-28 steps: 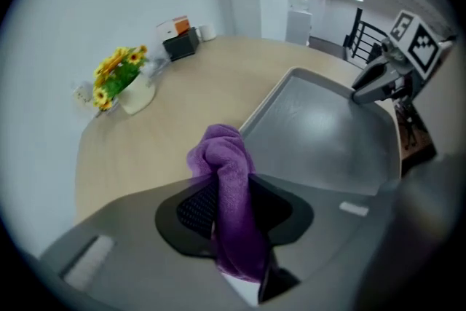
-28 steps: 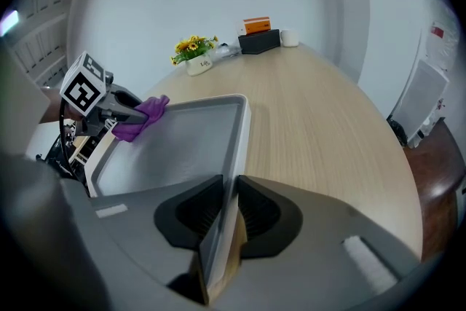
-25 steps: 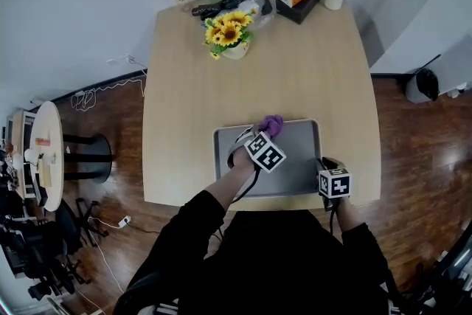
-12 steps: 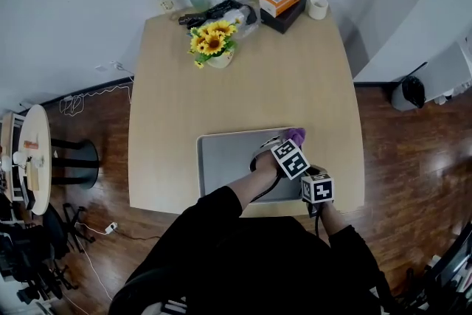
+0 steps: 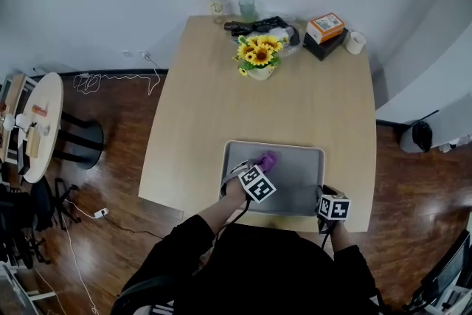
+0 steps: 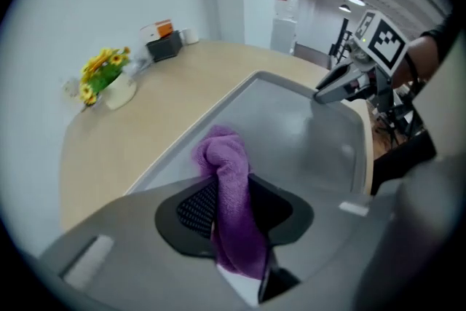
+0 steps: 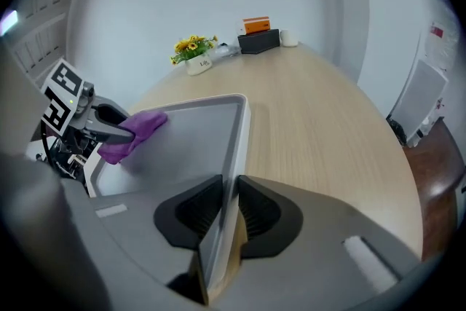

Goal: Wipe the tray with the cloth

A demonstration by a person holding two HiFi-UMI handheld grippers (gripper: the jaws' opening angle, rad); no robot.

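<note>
Purple cloth [image 6: 227, 160] pinched fast in the jaws of the left gripper [image 6: 233, 209] bears on the grey tray [image 5: 296, 175] left of its centre, while the right gripper [image 7: 231, 194] – jaws closing on the tray's near right rim – steadies it at the near edge of the table [image 5: 221, 122]. A good wipe probably wants firm downward pressure and overlapping passes into the corners. The orange box [image 5: 325, 27] at the far side carries print too small to read – only the grippers' square markers show plainly

cloth [image 5: 268, 158] on tray [image 5: 296, 182], tray on table [image 5: 310, 107]
</note>
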